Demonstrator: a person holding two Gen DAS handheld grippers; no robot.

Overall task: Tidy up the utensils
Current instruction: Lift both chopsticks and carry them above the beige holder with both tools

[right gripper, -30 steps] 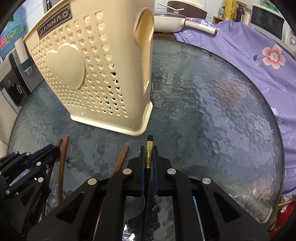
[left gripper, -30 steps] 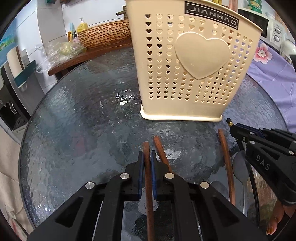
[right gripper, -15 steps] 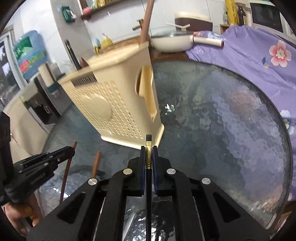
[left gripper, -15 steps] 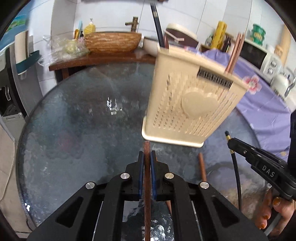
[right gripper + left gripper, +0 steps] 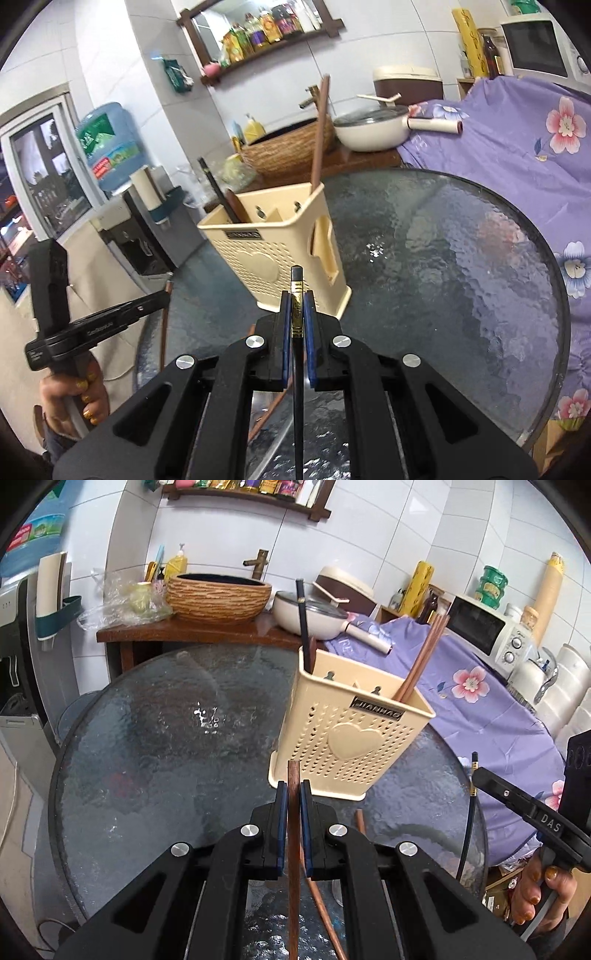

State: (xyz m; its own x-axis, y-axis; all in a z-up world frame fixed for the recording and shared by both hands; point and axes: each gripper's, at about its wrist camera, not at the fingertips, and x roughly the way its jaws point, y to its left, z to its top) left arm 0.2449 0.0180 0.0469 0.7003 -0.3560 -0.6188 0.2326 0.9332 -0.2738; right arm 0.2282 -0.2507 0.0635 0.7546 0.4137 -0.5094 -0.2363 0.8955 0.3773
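Note:
A cream perforated utensil holder [image 5: 351, 738] [image 5: 280, 243] stands on the round glass table [image 5: 166, 738]. It holds brown chopsticks [image 5: 421, 661] and a black utensil [image 5: 304, 627]. My left gripper [image 5: 293, 797] is shut on a brown wooden chopstick [image 5: 293, 849], lifted in front of the holder. My right gripper [image 5: 297, 310] is shut on a black utensil handle with a gold band [image 5: 296, 314], raised beside the holder. It also shows at the right of the left wrist view [image 5: 476, 775]. Another brown chopstick [image 5: 325, 897] lies on the table below.
A purple flowered cloth [image 5: 480, 701] covers the surface to the right. Behind the table stand a wooden shelf with a woven basin [image 5: 218, 598], a white pan [image 5: 314, 616] and a microwave [image 5: 491, 631]. A water dispenser [image 5: 110, 147] is at the left.
Both grippers have lifted their utensils off the table and pulled back and up; the holder now appears smaller and farther, seen from above its rim.

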